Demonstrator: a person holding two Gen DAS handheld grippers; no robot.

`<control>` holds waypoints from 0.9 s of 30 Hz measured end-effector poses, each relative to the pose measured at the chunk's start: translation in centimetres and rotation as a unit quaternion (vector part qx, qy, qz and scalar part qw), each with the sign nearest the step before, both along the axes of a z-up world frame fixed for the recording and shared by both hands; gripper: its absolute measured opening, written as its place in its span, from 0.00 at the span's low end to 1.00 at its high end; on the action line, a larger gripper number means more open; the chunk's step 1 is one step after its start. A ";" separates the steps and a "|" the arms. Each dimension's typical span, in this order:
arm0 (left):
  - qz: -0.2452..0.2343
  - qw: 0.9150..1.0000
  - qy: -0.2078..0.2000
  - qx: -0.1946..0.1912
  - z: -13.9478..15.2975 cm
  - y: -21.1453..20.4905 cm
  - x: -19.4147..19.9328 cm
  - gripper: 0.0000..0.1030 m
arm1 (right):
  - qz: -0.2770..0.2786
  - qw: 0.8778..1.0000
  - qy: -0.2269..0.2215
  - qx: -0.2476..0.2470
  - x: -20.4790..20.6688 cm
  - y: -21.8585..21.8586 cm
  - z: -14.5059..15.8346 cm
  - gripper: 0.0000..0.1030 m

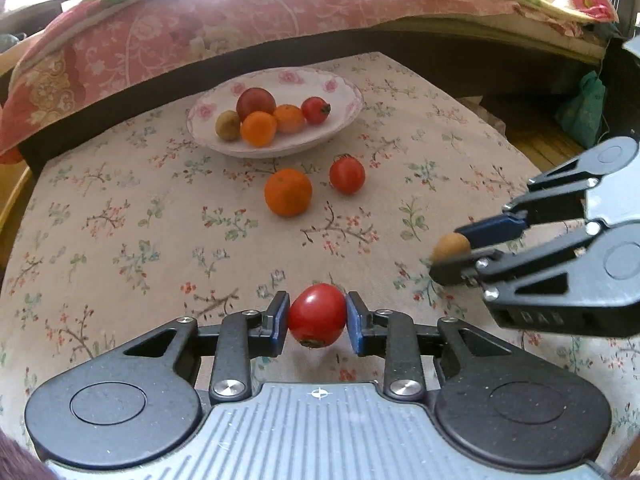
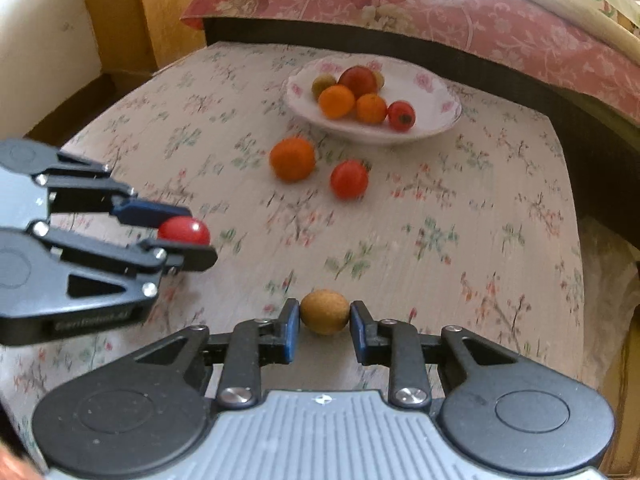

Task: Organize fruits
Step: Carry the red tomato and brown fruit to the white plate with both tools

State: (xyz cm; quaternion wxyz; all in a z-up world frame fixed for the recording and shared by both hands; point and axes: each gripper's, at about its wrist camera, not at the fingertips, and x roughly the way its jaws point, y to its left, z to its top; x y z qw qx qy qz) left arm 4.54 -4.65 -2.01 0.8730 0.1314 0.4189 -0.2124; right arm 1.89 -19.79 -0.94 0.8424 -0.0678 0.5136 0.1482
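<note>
Red and glossy, a tomato point(image 1: 317, 315) sits pinched between the blue pads of the left gripper point(image 1: 318, 318) at the bottom centre of the left wrist view, its stem end turned downward and its shadow falling on the cloth beneath. From the right wrist view the same gripper comes in from the left edge, with the tomato point(image 2: 184, 231) showing between its fingers. The right gripper point(image 2: 325, 316) has its fingers narrowed around a small brown fruit point(image 2: 324, 311) at the lower middle of its own view; the left pad looks to be touching it, while on the right side I cannot tell whether there is contact.

Floral tablecloth point(image 1: 140, 240) covers the table. Toward the upper middle of the left wrist view stands a white bowl point(image 1: 344, 118) with pink flowers on its rim, holding a dark red fruit point(image 1: 256, 102), two oranges, a small tomato point(image 1: 315, 110) and a greenish-brown fruit point(image 1: 228, 125). Just in front of the bowl, on the cloth, lie a loose orange point(image 1: 288, 192) and a second tomato point(image 1: 347, 175), near each other but apart. Behind the table runs a bed with a pink patterned quilt point(image 1: 240, 16).
</note>
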 end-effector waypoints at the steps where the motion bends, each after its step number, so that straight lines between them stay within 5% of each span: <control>1: -0.001 1.000 0.000 0.004 -0.1 -0.1 -0.2 0.37 | 0.003 1.000 -0.002 -0.004 -0.3 0.2 0.0 0.29; 12: -0.011 1.000 -0.006 0.016 -0.7 0.0 -1.4 0.41 | -0.010 1.000 -0.001 0.002 -1.2 -0.4 0.0 0.34; 16: -0.008 1.000 -0.010 0.016 -0.4 0.1 -1.6 0.54 | -0.006 1.000 -0.006 0.010 -1.4 -0.3 0.3 0.39; 24: -0.007 1.000 -0.012 0.014 -0.4 0.1 -1.5 0.53 | -0.011 1.000 -0.005 0.010 -1.3 -0.4 0.2 0.40; 27: -0.009 1.000 -0.005 0.017 -0.6 0.0 -1.5 0.42 | -0.012 1.000 0.001 0.005 -1.2 -0.3 0.0 0.36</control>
